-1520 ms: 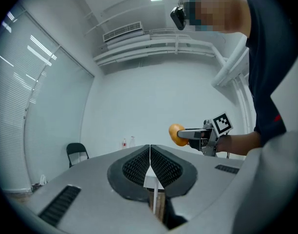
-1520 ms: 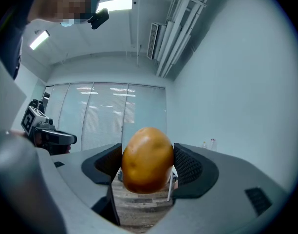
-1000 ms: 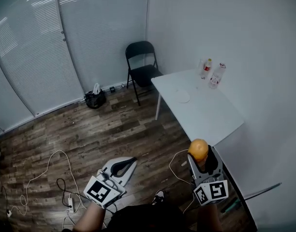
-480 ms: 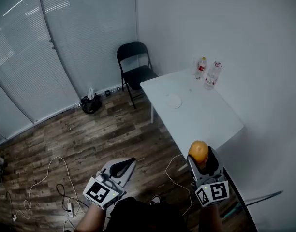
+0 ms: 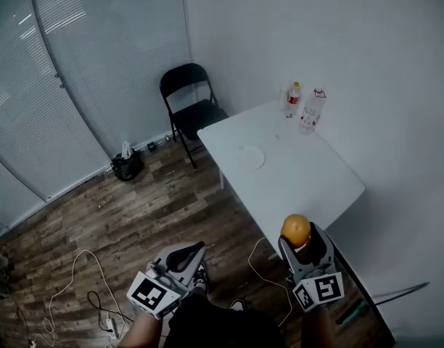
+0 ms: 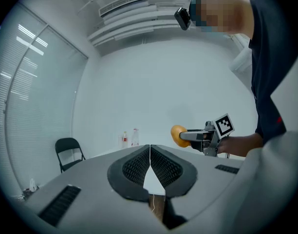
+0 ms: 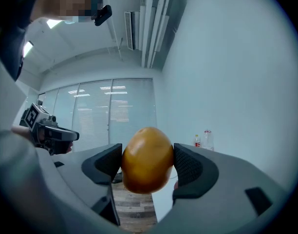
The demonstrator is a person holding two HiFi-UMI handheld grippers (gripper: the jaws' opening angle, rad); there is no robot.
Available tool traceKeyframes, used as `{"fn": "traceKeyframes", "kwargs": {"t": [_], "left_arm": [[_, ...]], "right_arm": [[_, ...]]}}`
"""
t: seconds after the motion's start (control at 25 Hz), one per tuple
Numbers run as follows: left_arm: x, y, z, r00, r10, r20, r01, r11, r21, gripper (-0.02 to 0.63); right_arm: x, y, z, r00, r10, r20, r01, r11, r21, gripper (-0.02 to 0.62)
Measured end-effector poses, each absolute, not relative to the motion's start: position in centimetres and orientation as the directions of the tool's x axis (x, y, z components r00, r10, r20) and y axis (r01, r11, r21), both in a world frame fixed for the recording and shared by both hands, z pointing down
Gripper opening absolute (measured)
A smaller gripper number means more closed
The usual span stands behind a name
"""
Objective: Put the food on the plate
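Note:
An orange, egg-shaped piece of food point(image 5: 296, 228) point(image 7: 147, 160) sits clamped between the jaws of my right gripper point(image 5: 297, 239) point(image 7: 148, 162), held in the air near the front corner of the white table point(image 5: 309, 187). A small white plate point(image 5: 249, 156) lies on the table's far left part, well away from the food. My left gripper point(image 5: 191, 251) point(image 6: 150, 158) hangs over the wooden floor, its jaws shut and empty. The left gripper view also catches the food point(image 6: 177, 135) in the right gripper point(image 6: 188, 136).
Two plastic bottles point(image 5: 292, 98) point(image 5: 310, 112) stand at the table's far side by the wall. A black folding chair point(image 5: 188, 104) stands at the table's far end. A dark bag point(image 5: 125, 166) and cables point(image 5: 70, 296) lie on the floor at left.
The head view has shifted so the table, chair and plate sit further left and nearer. Both grippers keep their places in view, the right one still clamping the food.

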State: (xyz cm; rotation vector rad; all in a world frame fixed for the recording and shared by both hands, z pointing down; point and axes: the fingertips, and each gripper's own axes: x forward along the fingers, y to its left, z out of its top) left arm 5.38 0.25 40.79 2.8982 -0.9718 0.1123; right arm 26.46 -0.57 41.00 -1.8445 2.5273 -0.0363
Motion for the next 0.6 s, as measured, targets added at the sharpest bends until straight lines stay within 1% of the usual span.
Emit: {"fn": "traceKeyframes", "kwargs": {"t": [0.24,0.4,0.48,0.6], "left_arm": [[4.9,-7.6,42.3,0.835,-0.544,0.087,-0.550,-0.831,0.085,0.025],[3.9,-13.4,41.4,0.871,-0.490,0.023,-0.490,-0.870,0.053,0.023],[2.6,-16.3,41.9,0.873,-0.485,0.061,-0.488,-0.870,0.071,0.024],[0.7,-20.6,42.4,0.879,-0.471,0.071,-0.476,-0.875,0.091,0.025]], "right_arm": [[25.7,-7.2,40.9,-0.240,-0.970,0.026,-0.971,0.240,0.001,0.336],[23.1,-12.7,39.7,-0.224,-0.974,0.018,-0.974,0.225,0.036,0.336],[21.7,-15.6,39.4,-0.211,-0.977,0.020,-0.976,0.212,0.048,0.336],[19.8,-19.3,39.4,-0.196,-0.980,0.029,-0.979,0.197,0.054,0.336]]}}
